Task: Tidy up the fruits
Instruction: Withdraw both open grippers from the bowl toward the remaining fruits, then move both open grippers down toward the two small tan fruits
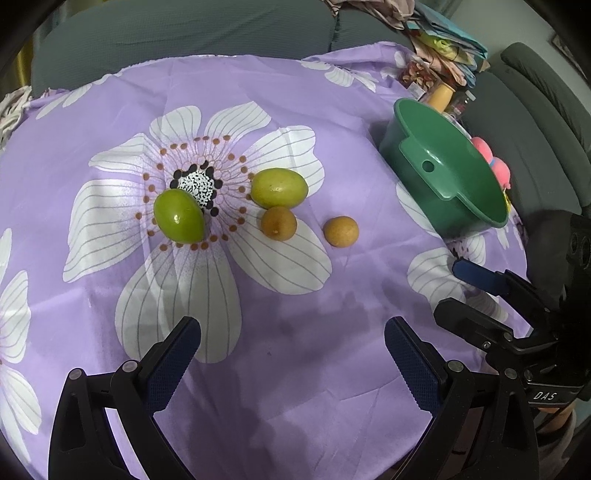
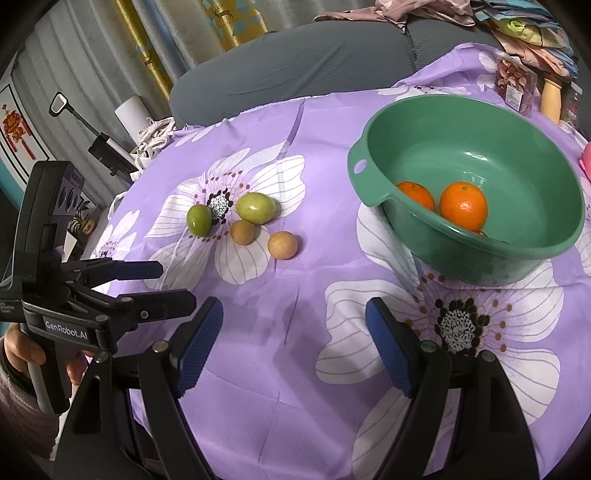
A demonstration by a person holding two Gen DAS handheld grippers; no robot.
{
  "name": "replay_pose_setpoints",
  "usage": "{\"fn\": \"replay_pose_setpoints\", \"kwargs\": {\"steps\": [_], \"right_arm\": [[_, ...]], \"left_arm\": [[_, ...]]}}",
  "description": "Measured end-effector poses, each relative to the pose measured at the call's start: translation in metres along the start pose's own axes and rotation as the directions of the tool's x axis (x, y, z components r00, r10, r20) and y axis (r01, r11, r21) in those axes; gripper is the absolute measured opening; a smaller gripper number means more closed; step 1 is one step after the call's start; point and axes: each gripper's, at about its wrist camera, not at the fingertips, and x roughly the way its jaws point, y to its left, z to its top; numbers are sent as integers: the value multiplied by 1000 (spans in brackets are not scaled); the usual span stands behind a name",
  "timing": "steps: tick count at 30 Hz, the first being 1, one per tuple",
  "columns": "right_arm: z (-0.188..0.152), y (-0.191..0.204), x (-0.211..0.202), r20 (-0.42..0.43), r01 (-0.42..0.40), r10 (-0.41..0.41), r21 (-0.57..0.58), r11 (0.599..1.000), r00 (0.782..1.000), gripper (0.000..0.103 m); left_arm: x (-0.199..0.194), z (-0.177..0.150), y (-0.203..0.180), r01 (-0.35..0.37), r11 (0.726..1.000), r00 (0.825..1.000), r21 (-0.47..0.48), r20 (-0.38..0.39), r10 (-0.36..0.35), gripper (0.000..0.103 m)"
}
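Note:
Two green fruits [image 1: 179, 216] [image 1: 279, 187] and two small brown fruits [image 1: 279, 223] [image 1: 340, 230] lie on the purple flowered cloth [image 1: 295, 314]. The right wrist view shows the same green fruits [image 2: 199, 219] [image 2: 255, 207] and brown fruits [image 2: 243, 231] [image 2: 282, 245]. A green basin [image 2: 476, 243] at the right holds oranges [image 2: 463, 205] [image 2: 415, 194]; from the left wrist view the basin [image 1: 443, 173] hides its contents. My left gripper [image 1: 291, 354] hangs open above bare cloth, short of the fruits. My right gripper [image 2: 293, 343] is open too, empty, near the basin.
A grey sofa [image 1: 184, 33] curves behind the table, with piled clothes [image 1: 443, 44] at the far right. A snack packet [image 2: 515, 86] and a yellow bottle [image 2: 551, 98] stand behind the basin. Pink items [image 1: 495, 162] sit by the basin's far side.

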Motion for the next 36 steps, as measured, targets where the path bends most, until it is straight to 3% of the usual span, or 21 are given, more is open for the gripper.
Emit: {"fn": "replay_pose_setpoints", "kwargs": {"steps": [36], "right_arm": [[7,5,13,-13,-10,10,-26,1000,1000,80]], "left_arm": [[1,20,8,60,998,997,-19,40,-59,99]]}}
